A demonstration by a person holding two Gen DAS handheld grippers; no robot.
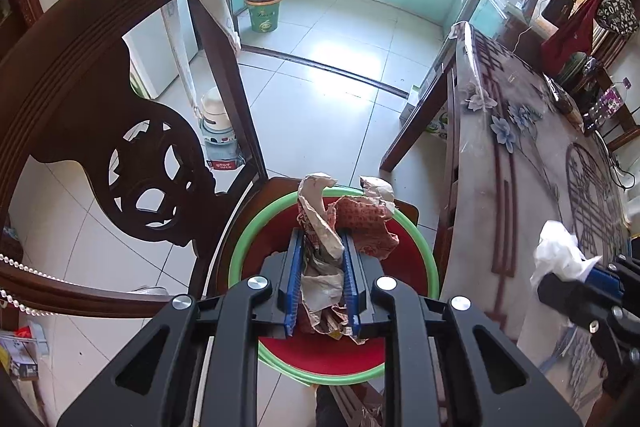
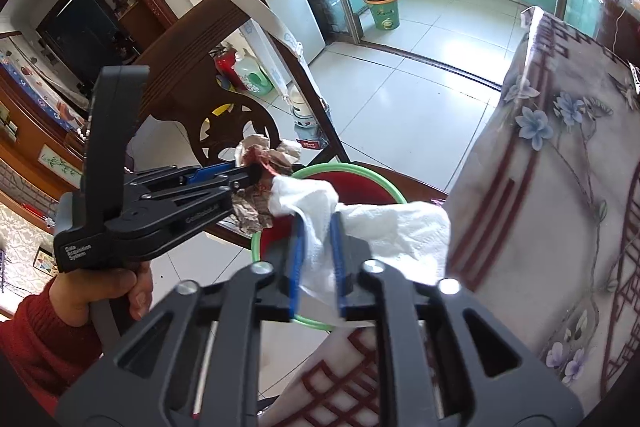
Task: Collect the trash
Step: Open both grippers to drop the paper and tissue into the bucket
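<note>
My left gripper point(image 1: 323, 239) is shut on a crumpled brown and red paper wrapper point(image 1: 340, 223) and holds it over a red basin with a green rim point(image 1: 430, 259) that stands on a chair seat. My right gripper point(image 2: 318, 223) is shut on a crumpled white tissue point(image 2: 384, 231) at the table edge, to the right of the basin point(image 2: 384, 183). The right gripper point(image 1: 596, 271) with its tissue point(image 1: 560, 251) shows at the right of the left wrist view. The left gripper point(image 2: 256, 173) and wrapper point(image 2: 256, 215) show in the right wrist view, over the basin's left rim.
A dark carved wooden chair point(image 1: 120, 115) rises at the left. A table under a flowered plastic cover point(image 1: 520, 155) runs along the right. A green lined waste bin point(image 1: 264, 11) stands far off on the kitchen floor. A white tiled floor point(image 1: 320, 99) lies between.
</note>
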